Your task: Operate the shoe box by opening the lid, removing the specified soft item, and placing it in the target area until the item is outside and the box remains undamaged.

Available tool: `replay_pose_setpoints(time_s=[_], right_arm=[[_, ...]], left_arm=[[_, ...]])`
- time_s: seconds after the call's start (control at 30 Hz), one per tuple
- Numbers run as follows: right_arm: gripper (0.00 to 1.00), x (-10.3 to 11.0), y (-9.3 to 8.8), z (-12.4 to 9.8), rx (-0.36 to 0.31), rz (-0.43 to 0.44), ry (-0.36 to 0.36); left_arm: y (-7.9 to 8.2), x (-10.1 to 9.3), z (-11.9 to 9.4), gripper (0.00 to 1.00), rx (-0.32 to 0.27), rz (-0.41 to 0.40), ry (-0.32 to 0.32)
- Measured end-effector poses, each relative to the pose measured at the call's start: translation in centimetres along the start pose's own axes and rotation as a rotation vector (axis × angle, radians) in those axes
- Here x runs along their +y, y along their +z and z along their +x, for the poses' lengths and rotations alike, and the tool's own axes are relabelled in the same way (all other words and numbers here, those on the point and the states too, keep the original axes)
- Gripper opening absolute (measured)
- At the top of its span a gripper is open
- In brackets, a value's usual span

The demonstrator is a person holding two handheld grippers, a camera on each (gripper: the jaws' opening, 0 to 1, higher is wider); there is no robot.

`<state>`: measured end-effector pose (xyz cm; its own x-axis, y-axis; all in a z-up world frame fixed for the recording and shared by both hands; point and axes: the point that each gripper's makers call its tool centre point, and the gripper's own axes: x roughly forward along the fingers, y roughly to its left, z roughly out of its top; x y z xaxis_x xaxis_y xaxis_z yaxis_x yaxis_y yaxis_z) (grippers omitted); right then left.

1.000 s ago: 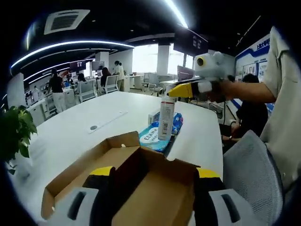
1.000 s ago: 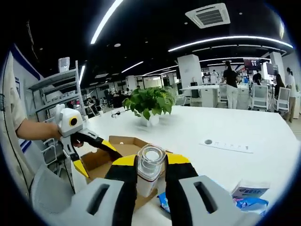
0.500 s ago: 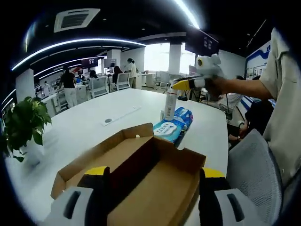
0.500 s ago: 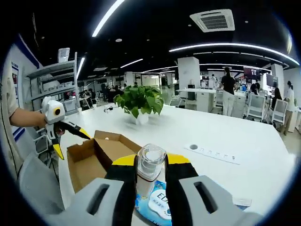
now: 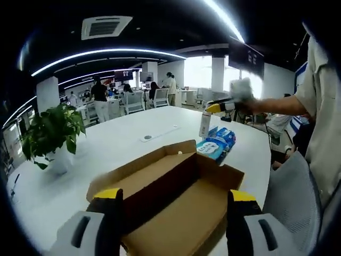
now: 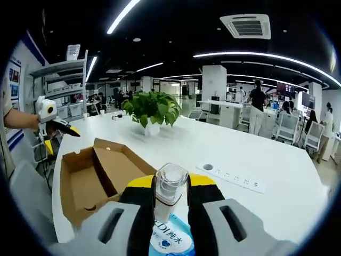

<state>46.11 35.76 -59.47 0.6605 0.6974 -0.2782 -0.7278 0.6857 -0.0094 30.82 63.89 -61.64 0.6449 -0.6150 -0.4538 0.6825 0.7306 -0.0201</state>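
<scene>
Setting: open office, white bench.
Box: shoe box lid open, between parted left gripper fingers.
Item: bottle clamped in right gripper fingers, over wipes pack.
Progress: item out; release remains.

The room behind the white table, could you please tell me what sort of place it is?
Most likely an open-plan office: desks and office chairs with people at them, strip lights and a ceiling vent overhead, and a potted plant on the table.
</scene>
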Motion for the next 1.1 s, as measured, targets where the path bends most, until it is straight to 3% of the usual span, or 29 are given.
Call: replay_pose_setpoints(time_s=[0.43,0.87,1.1], right_arm=[[0.19,-3.3,-2.5,2.4,0.045,-0.053,-0.076],[0.2,-4.4,-5.1,4.7,0.09,-0.066,-0.135],[0.2,-5.0,-6.6,5.3,0.136,-0.116,-0.177]], left_arm=[[-0.9,0.8,-1.8,0.82,-0.002,-0.024,0.062],[-1.9,0.7,-2.6,0.82,0.01,-0.045,0.086],[-2.3,0.6,-3.0,0.82,0.01,-0.055,0.098]])
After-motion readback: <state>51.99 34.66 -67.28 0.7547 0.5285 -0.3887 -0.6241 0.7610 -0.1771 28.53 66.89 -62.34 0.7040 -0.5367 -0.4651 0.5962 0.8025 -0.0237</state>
